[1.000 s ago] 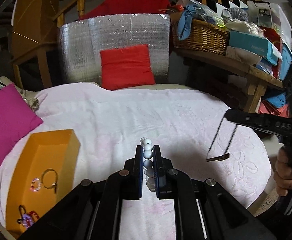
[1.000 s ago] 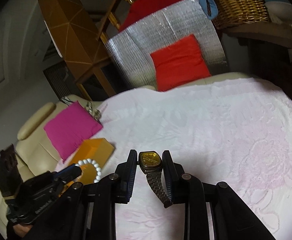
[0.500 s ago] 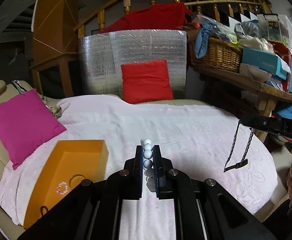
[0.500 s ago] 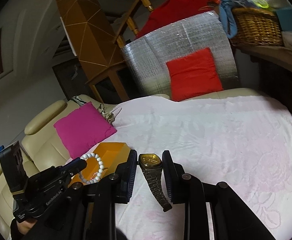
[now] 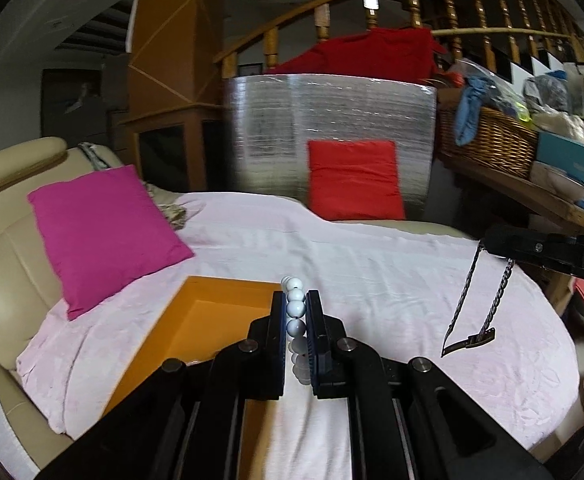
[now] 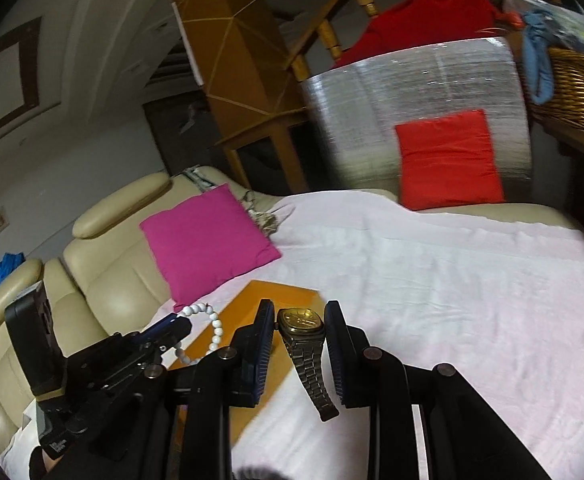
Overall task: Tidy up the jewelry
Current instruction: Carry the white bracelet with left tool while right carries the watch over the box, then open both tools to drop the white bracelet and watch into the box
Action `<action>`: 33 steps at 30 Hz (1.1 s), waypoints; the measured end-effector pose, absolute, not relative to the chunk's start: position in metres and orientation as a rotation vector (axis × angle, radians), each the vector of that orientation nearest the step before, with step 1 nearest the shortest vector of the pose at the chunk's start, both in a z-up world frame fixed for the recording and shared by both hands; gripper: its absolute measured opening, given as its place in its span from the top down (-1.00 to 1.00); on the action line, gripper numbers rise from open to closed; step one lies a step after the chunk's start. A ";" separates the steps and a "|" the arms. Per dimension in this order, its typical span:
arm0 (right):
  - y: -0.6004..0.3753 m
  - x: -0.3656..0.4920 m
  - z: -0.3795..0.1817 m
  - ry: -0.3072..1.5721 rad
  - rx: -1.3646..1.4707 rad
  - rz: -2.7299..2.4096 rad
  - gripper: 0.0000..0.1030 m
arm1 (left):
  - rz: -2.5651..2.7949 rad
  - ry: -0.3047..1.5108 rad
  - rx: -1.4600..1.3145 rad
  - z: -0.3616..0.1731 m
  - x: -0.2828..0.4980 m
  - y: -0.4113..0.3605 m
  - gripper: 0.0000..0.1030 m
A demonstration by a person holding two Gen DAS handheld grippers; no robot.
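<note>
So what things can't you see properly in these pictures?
- Inside the orange box: in the left wrist view the left tongs cover most of it, so any contents are hidden.
- Pearl bracelet: its lower beads are hidden between the tongs.
- Watch: the dial is too small to read in the right wrist view.
- Red cushion: blurred.

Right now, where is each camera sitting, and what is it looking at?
Left wrist view: rides the left gripper, looking along its fingers, shut on a white bead bracelet, towards the orange box; a hand shows at right.
Right wrist view: rides the right gripper, shut on a gold watch, facing the bed.
Shared: pink pillow, red pillow, the box, and each view shows the other gripper.
</note>
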State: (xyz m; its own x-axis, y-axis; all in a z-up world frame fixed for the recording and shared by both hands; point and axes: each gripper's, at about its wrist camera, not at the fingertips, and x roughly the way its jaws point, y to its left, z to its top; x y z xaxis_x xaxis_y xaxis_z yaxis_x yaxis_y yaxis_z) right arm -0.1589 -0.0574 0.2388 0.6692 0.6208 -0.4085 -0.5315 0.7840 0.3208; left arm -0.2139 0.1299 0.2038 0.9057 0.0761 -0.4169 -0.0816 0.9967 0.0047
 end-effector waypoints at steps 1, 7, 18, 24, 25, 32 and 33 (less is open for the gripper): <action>-0.047 -0.159 0.239 0.528 0.173 0.666 0.46 | 0.098 0.431 -0.015 0.203 -0.214 0.137 0.81; 0.005 -0.153 0.233 0.565 0.156 0.730 0.46 | 0.162 0.447 -0.042 0.193 -0.218 0.171 0.81; 0.080 -0.131 0.197 0.667 0.169 0.762 0.46 | 0.271 0.536 -0.083 0.154 -0.217 0.231 0.81; 0.107 -0.121 0.161 0.756 0.167 0.762 0.46 | 0.312 0.605 -0.058 0.129 -0.204 0.256 0.81; 0.110 -0.120 0.156 0.768 0.163 0.761 0.46 | 0.319 0.620 -0.051 0.125 -0.200 0.260 0.81; 0.125 -0.109 0.123 0.843 0.164 0.755 0.46 | 0.344 0.691 -0.029 0.100 -0.181 0.278 0.81; 0.126 -0.108 0.119 0.851 0.169 0.757 0.46 | 0.346 0.698 -0.027 0.097 -0.178 0.280 0.81</action>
State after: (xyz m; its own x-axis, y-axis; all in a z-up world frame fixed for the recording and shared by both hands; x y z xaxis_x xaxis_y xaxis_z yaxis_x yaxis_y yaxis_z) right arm -0.1079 0.1260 0.1187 0.4202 0.6646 -0.6178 -0.5364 0.7311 0.4216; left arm -0.1783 0.2804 0.0968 0.7119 0.3028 -0.6336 -0.3210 0.9428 0.0900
